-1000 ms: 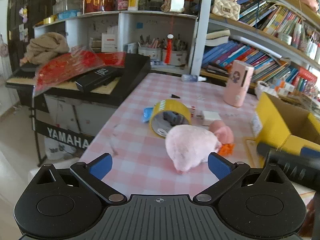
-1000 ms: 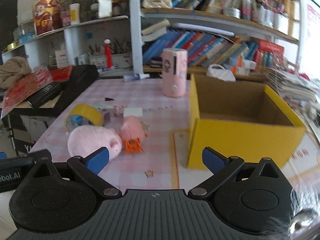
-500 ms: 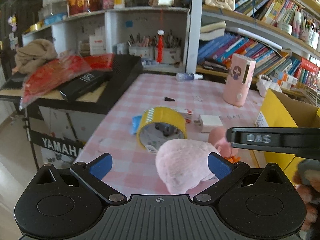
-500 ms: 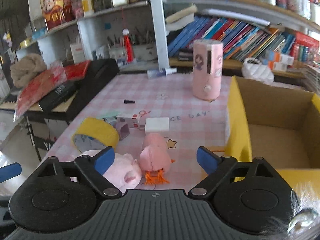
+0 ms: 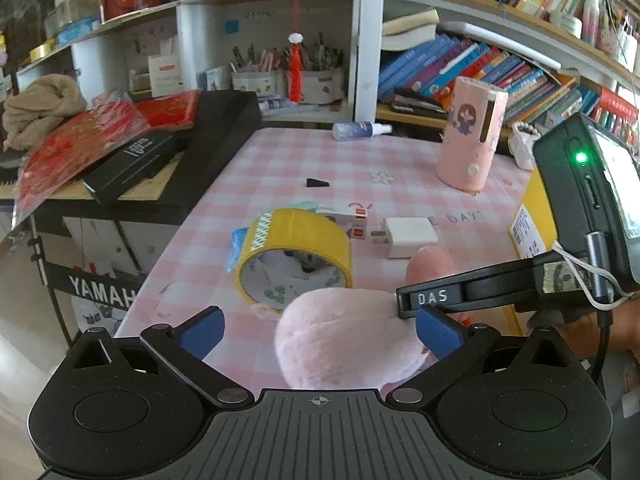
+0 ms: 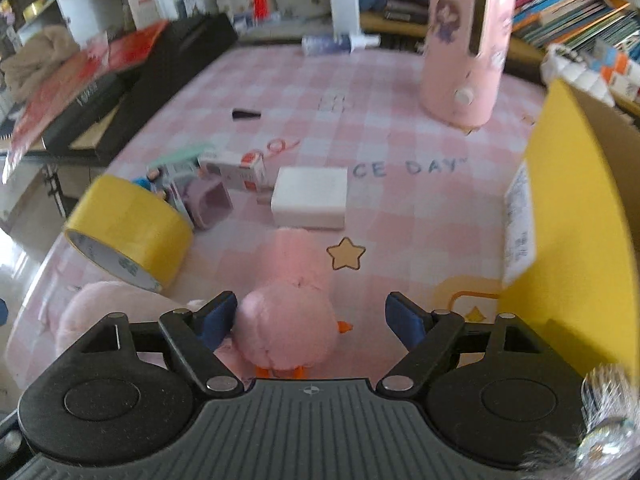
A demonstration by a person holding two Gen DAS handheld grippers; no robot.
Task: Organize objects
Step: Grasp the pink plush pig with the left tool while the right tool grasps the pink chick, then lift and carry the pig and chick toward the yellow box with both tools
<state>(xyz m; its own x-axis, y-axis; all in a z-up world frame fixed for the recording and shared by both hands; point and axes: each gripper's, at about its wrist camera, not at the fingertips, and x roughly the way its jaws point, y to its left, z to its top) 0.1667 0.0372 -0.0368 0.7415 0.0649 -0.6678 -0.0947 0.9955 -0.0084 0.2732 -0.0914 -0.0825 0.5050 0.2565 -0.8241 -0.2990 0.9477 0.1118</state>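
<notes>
A pale pink plush pig [image 5: 344,336] lies on the pink checked tablecloth, between the fingers of my open left gripper [image 5: 318,330]. It also shows in the right wrist view [image 6: 104,312]. A darker pink plush chick with orange feet [image 6: 288,316] sits between the fingers of my open right gripper [image 6: 310,316], close to the left pad. A yellow cardboard box [image 6: 580,216] stands open at the right. A yellow tape roll [image 5: 294,254] lies on its side behind the pig. The right gripper's body [image 5: 500,292] crosses the left wrist view at the right.
A white charger block [image 6: 310,198], small cartons [image 6: 232,168] and a lilac holder [image 6: 210,202] lie mid-table. A tall pink case [image 6: 466,44] and a spray bottle [image 5: 360,130] stand farther back. A black keyboard [image 5: 192,148] borders the table's left edge; bookshelves rise behind.
Both grippers moved forward and down. The pig now lies between the left fingers and the chick between the right fingers. The right gripper came into the left view.
</notes>
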